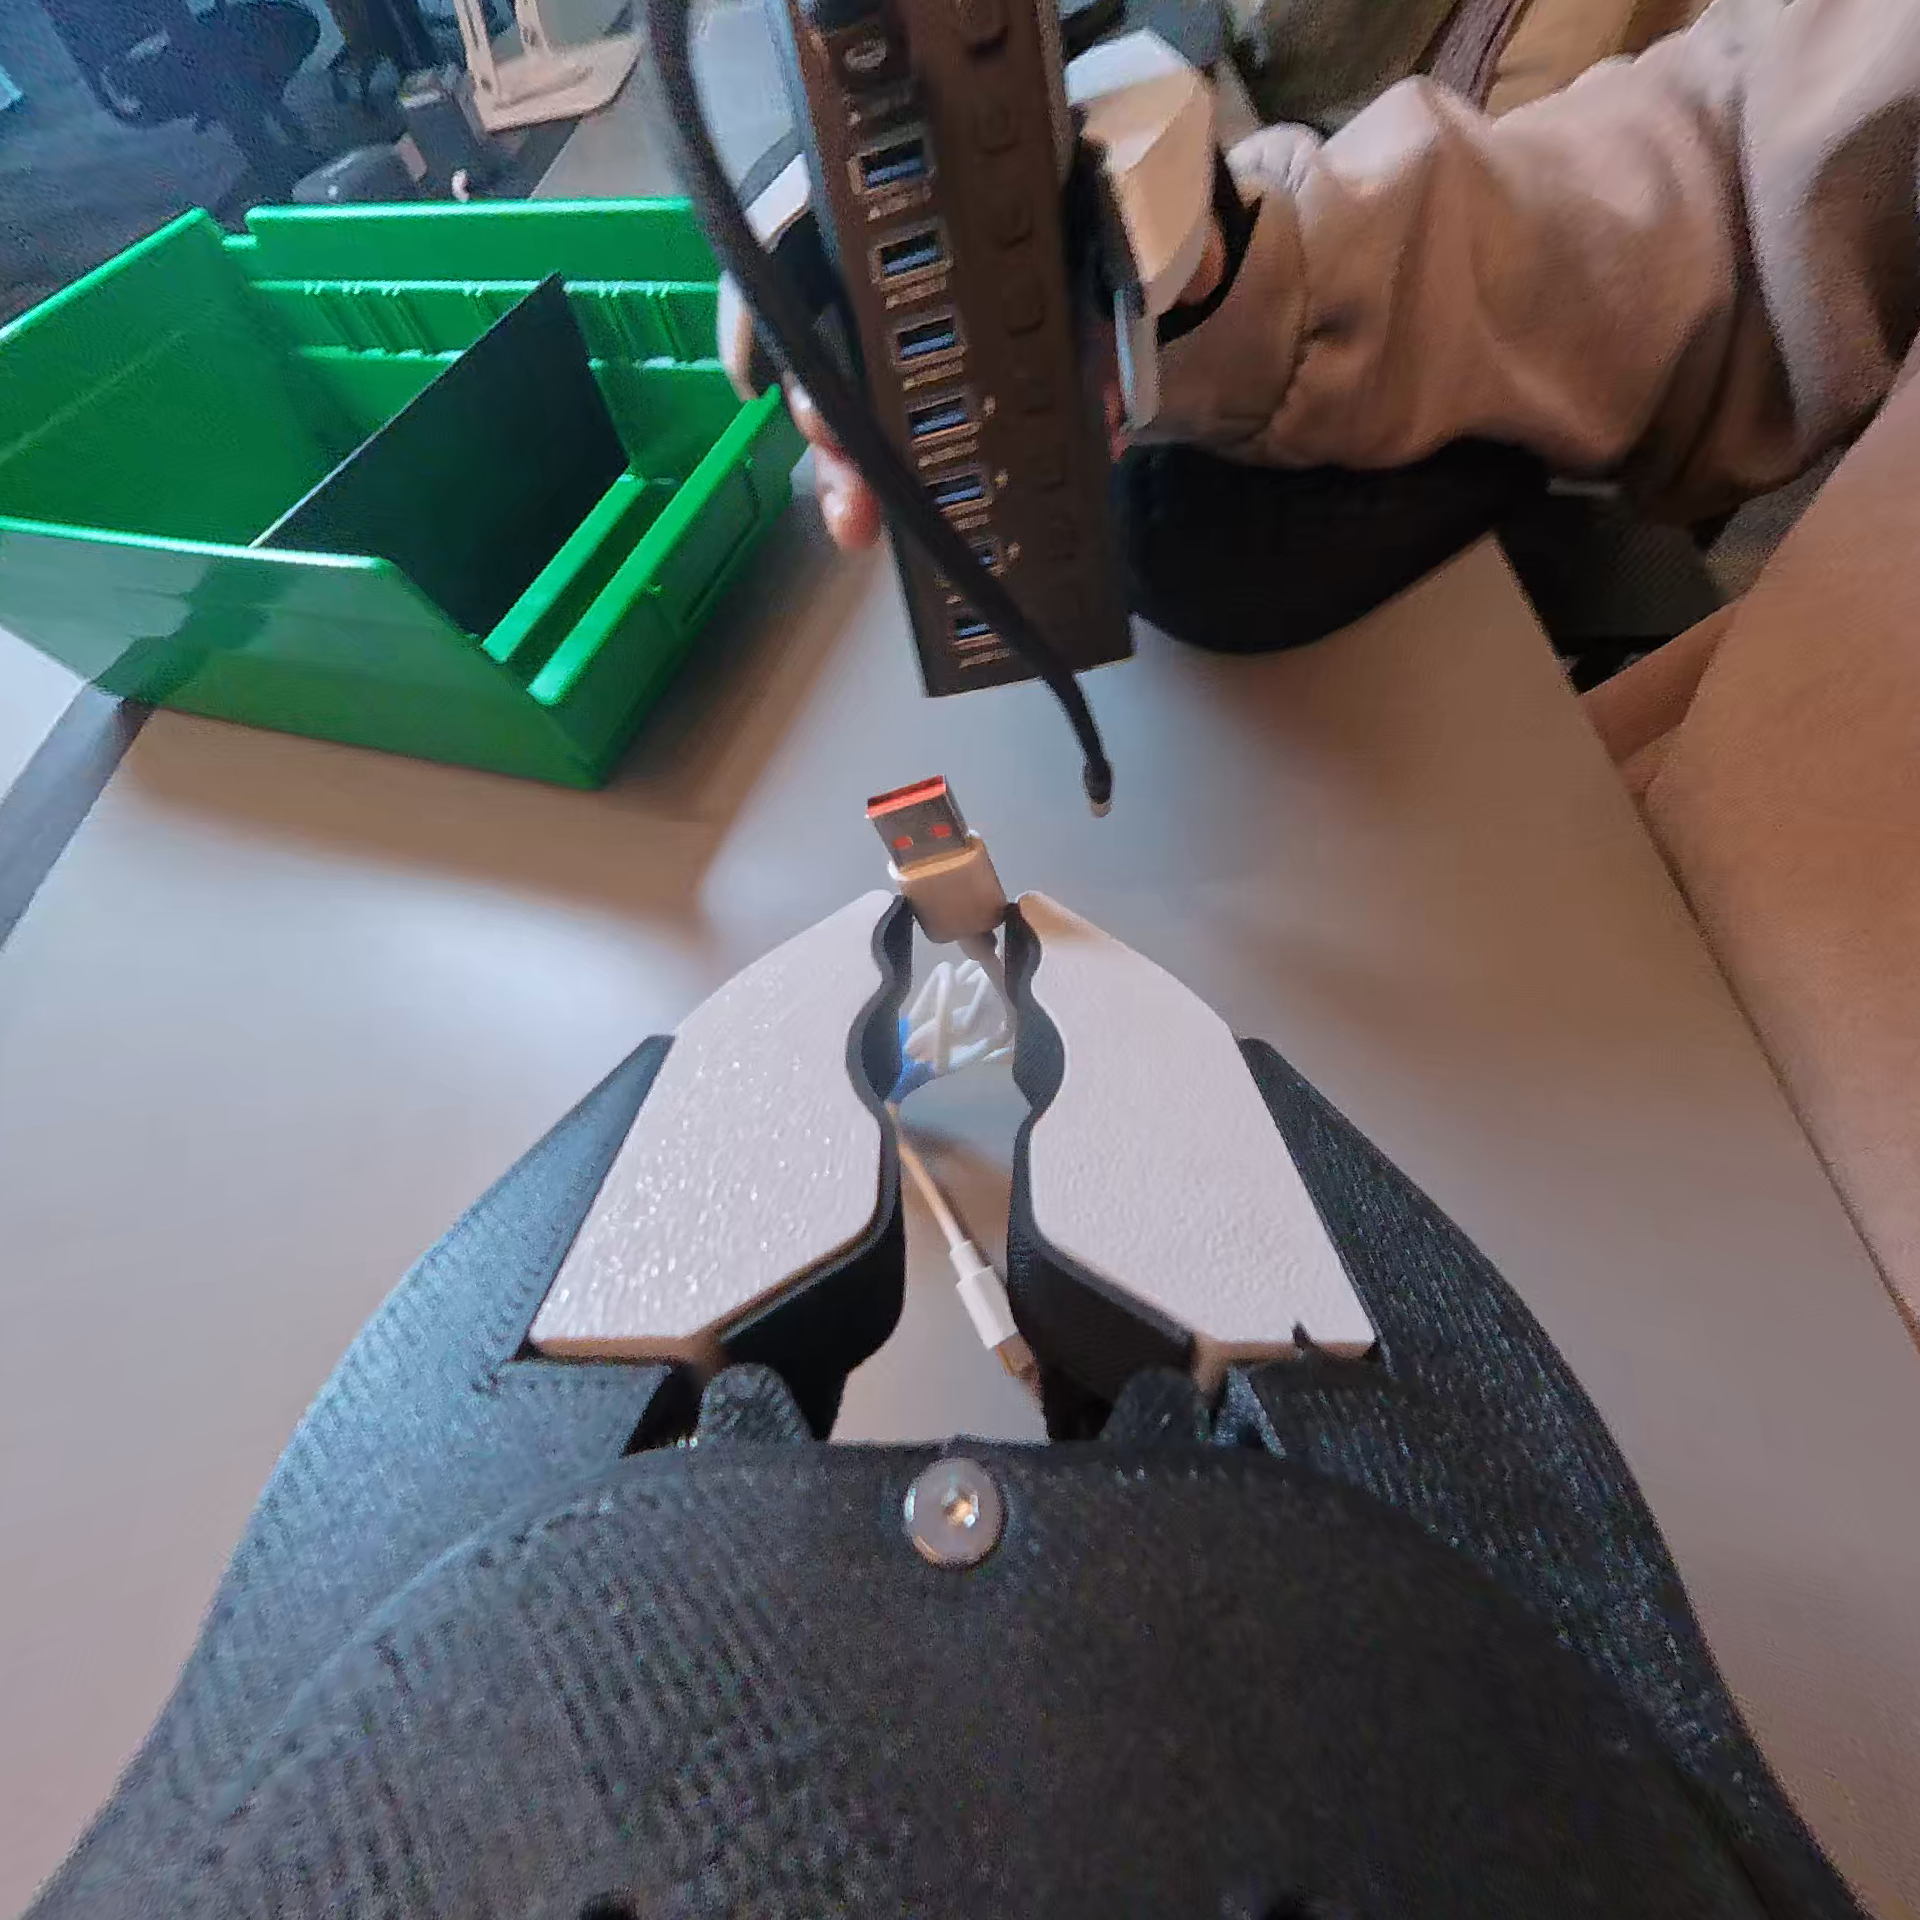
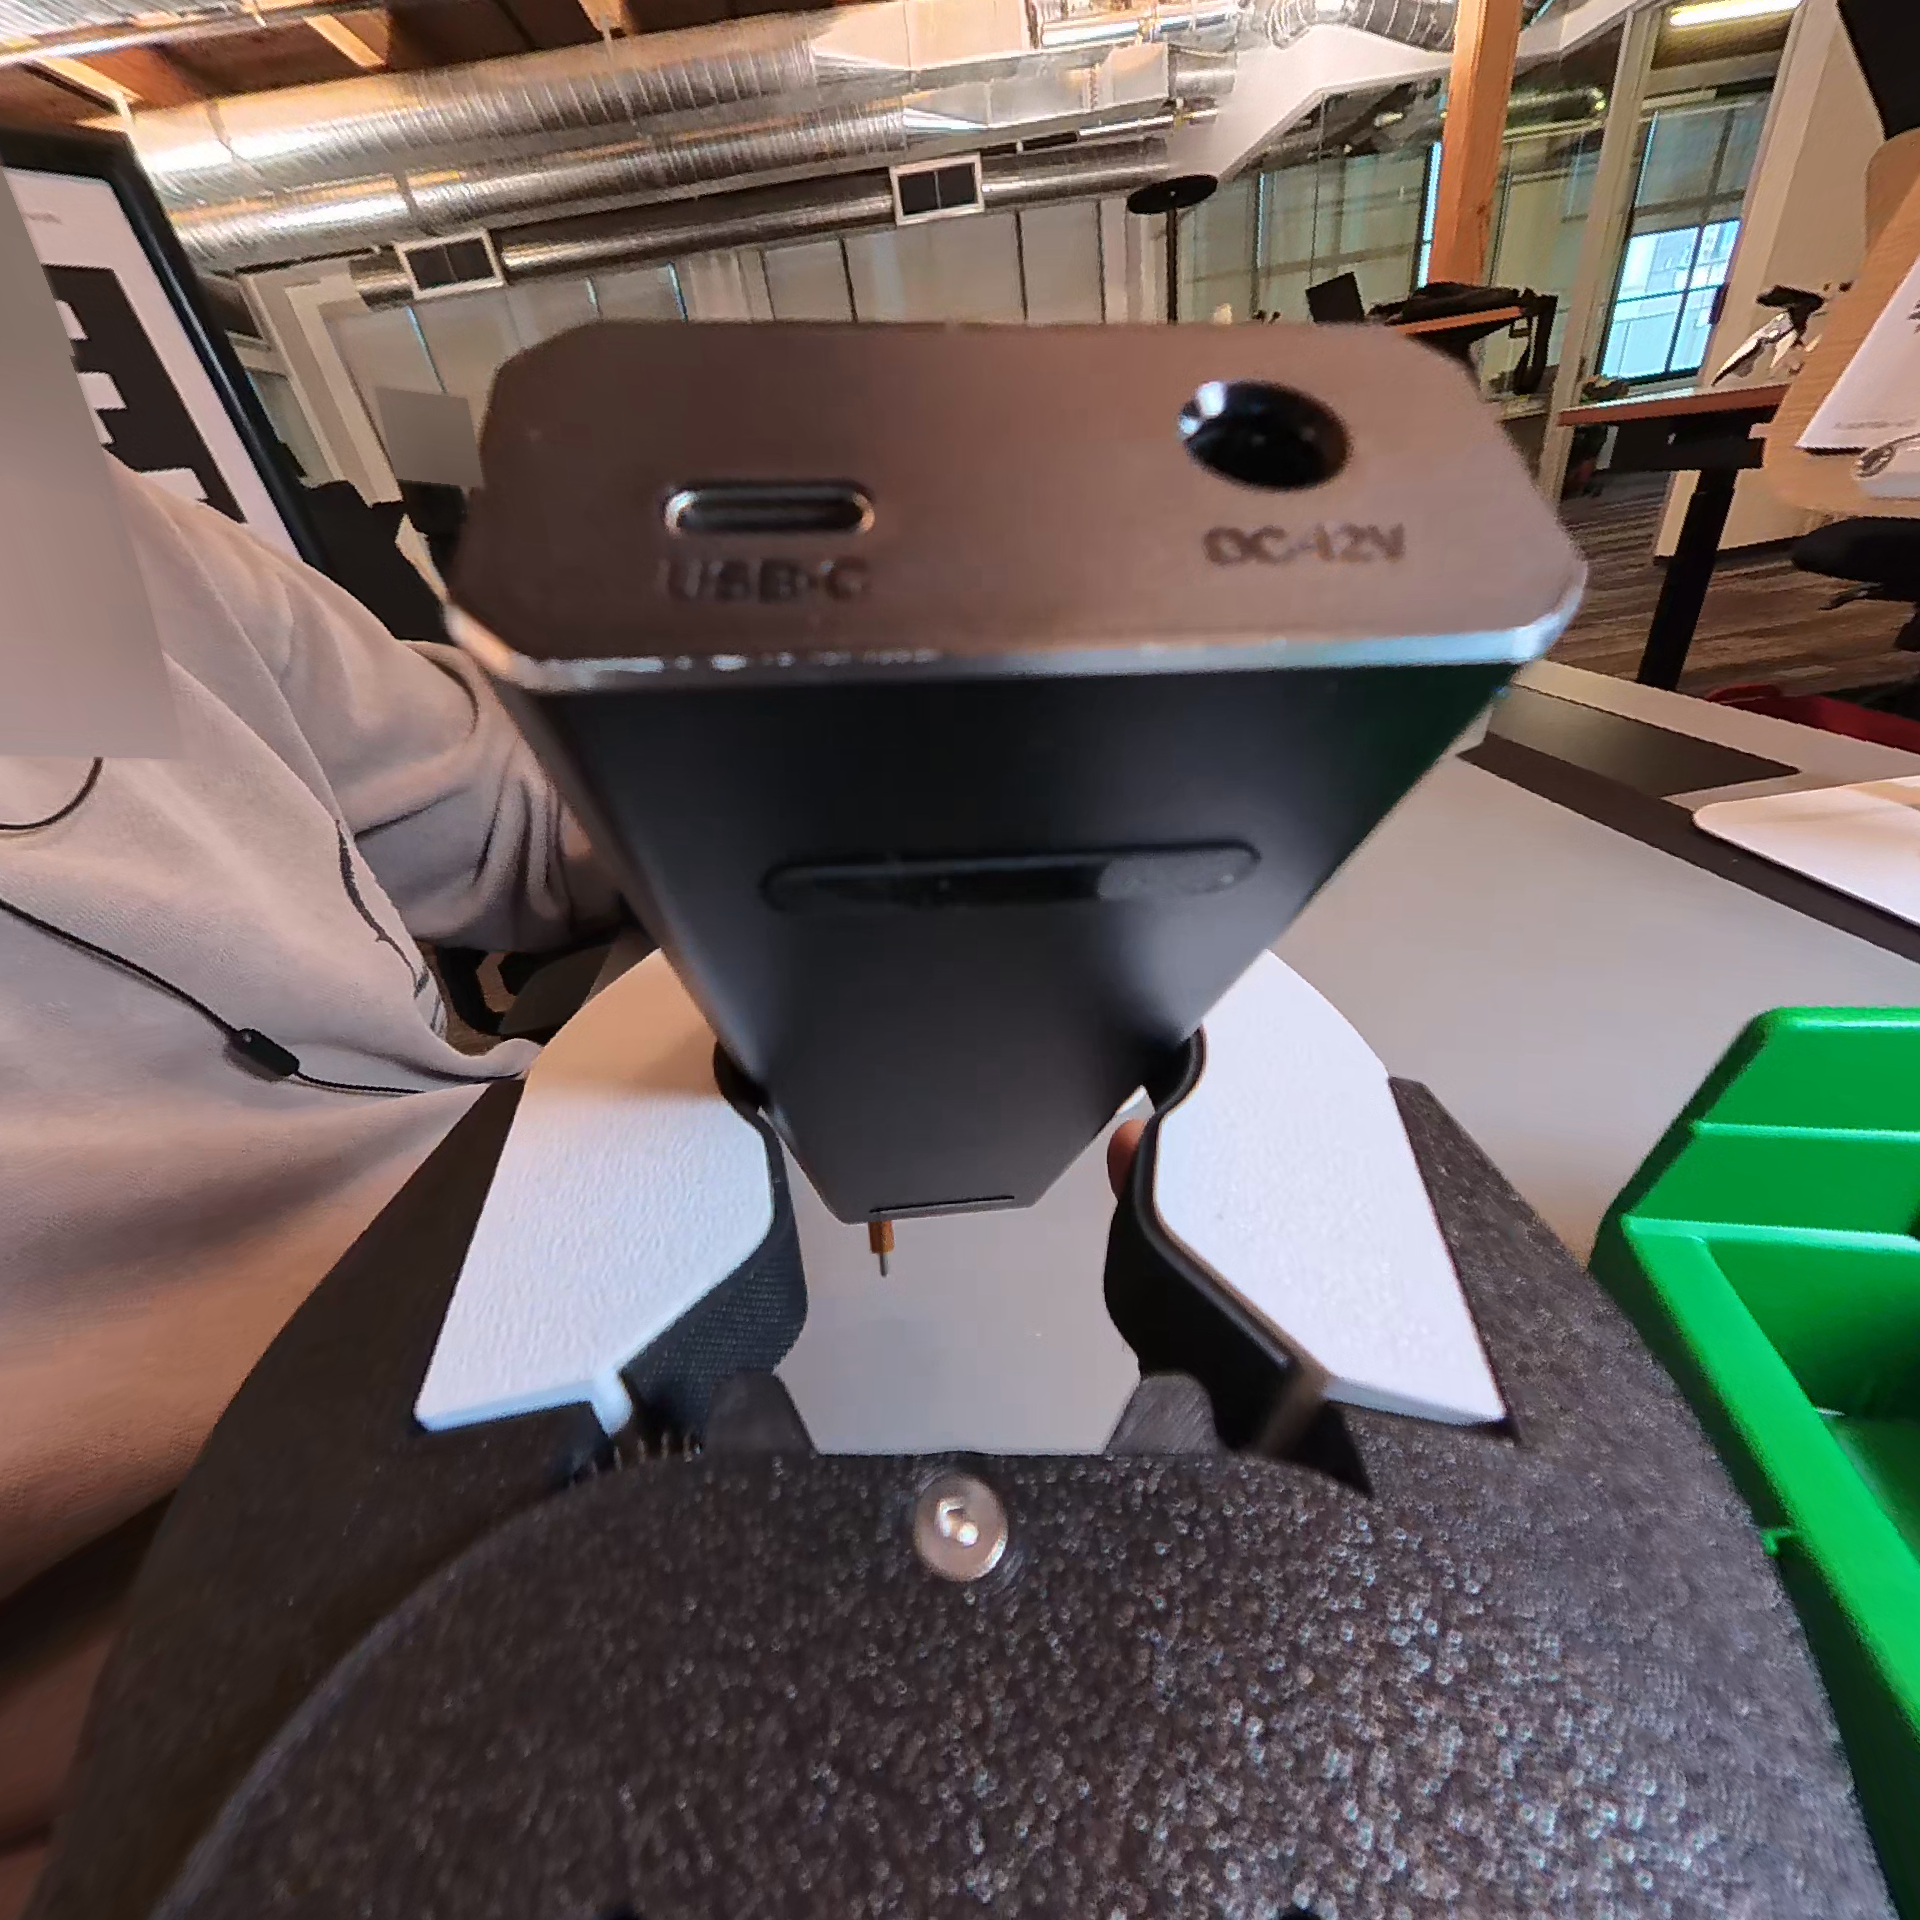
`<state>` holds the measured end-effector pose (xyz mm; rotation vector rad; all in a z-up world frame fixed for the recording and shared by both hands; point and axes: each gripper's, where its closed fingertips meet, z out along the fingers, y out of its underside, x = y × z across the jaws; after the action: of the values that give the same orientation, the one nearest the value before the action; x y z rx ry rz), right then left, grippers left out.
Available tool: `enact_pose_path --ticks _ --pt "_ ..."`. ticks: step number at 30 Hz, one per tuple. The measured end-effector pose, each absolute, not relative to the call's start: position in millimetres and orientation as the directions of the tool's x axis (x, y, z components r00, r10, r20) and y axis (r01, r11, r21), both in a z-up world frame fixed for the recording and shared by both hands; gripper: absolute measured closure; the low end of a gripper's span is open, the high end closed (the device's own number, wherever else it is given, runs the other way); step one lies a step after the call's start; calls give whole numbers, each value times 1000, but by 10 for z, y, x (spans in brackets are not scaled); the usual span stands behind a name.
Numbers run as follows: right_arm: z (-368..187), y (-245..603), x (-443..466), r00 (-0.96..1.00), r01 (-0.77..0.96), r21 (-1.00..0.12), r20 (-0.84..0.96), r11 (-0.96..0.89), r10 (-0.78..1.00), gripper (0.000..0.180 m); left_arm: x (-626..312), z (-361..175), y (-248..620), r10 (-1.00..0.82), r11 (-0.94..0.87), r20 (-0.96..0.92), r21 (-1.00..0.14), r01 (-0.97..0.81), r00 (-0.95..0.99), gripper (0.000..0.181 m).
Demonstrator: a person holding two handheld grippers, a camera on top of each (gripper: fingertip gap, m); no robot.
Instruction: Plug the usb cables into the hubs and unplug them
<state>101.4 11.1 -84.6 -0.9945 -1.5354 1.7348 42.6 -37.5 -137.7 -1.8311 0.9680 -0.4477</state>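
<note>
Left gripper (image 1: pixel 951 914): jaws clamped on USB plug (image 1: pixel 928 857), below hub (image 1: pixel 961 343).
Right gripper (image 2: pixel 961 1132): jaws clamped on hub (image 2: pixel 997 831).
Handling: plug judged rigid, light; shell best gripped.

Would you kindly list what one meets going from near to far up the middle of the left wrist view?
left gripper → USB plug → loose black cable end → black USB hub

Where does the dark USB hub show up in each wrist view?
Left wrist view: USB hub hangs top centre, its port row facing the camera, above the plug held by the left gripper.
Right wrist view: it fills the centre, end-on, clamped in the right gripper.
Shared landmark: green bin.
</note>
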Motion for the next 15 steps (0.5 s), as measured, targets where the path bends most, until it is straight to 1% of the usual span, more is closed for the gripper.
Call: enact_pose_path --ticks 3,7,11,14,15 --pt "-875 48 1034 -563 58 -989 -143 -134 814 108 236 -1294 -314 -751 -248 -150 -838 -485 643 164" --pt "-967 -72 1013 -589 103 -991 -127 -82 798 108 141 -1199 -255 -769 -356 -113 -743 -567 630 164" --pt "-1146 -223 966 -600 180 -982 -68 52 797 108 382 -1301 -276 -868 -385 -33 -585 -714 496 164" --pt "-1243 -302 938 -606 218 -967 -30 130 795 108 537 -1525 -449 -920 -389 124 -414 -823 372 164" --pt "-1270 -320 947 -611 227 -962 -21 151 791 108 561 -1624 -468 -927 -376 152 -373 -848 344 164"
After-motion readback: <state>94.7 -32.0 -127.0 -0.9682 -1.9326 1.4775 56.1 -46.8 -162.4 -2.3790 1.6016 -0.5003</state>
